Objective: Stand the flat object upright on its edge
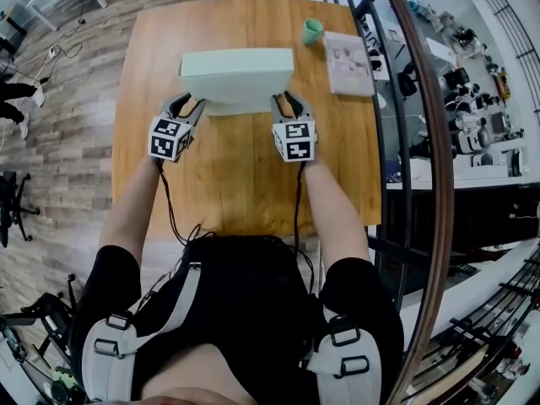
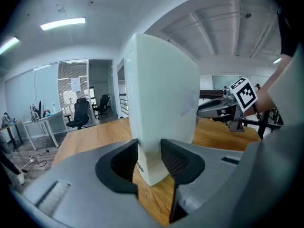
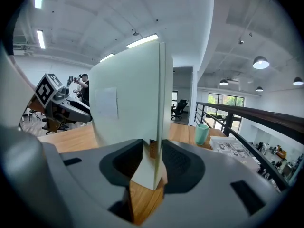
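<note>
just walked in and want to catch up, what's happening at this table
A person holds a gripper in each hand over a wooden table. The left claw and the right claw are each clamped on a lower corner of a pale flat box, one at either end. The box stands upright on its long edge between them. Whether that edge rests on the table is unclear. A mint cup and a printed paper sit further back, apart from the box.
</note>
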Motion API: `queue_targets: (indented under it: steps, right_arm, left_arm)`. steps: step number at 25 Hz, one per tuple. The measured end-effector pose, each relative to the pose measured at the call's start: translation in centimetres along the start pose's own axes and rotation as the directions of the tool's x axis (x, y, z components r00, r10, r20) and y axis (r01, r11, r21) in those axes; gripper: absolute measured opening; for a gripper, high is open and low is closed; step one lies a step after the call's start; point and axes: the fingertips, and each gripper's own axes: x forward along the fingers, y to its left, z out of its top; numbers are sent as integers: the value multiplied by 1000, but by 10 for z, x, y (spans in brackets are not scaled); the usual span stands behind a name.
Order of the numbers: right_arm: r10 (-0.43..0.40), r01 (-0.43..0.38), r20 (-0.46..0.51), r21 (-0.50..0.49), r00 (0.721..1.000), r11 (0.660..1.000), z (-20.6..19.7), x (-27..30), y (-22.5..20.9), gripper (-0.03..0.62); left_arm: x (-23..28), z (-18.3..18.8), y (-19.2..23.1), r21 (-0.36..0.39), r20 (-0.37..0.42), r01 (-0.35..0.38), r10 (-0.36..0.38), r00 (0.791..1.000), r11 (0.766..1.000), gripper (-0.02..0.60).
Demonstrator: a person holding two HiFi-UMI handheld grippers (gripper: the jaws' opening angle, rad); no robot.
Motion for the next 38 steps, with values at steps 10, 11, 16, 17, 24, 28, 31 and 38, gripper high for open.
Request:
queue_targets:
  steps: [10, 11, 16, 17, 24, 28, 31, 38]
  right_arm:
    - [-29, 29, -7, 49, 1000, 998, 1, -6, -12, 121]
    - [-31, 31, -3, 52, 1000, 998, 1, -8, -12, 121]
    - [-47, 44, 49, 71, 998, 996, 15, -24, -10, 121]
    - [-53, 48, 70, 78, 996, 996, 21, -29, -10, 121]
    - [-108, 80, 223, 131, 969, 988, 71, -76, 2, 12]
    - [-106, 59, 332, 148, 937, 987, 114, -108, 25, 5]
    - [-117, 68, 372, 143, 921, 987, 135, -131, 41, 3]
    - [-127, 65, 442, 153, 888, 986, 154, -188, 69, 2]
  left_arm:
    - [-4, -1, 10, -20, 26, -61, 62, 998, 998, 144]
    - [-5, 0, 12, -31, 32, -66, 67, 997, 997, 144]
    - [-24, 10, 17, -48, 76, -97, 101, 992, 994, 144]
    - [-30, 15, 17, -50, 93, -106, 110, 989, 993, 144]
    - [-99, 67, 11, -139, 282, -212, 244, 928, 967, 3]
    - [-135, 95, -1, -133, 328, -259, 289, 899, 957, 3]
    - [-161, 108, -16, -138, 355, -267, 299, 885, 954, 3]
    - [-196, 107, -55, -178, 360, -261, 310, 880, 949, 3]
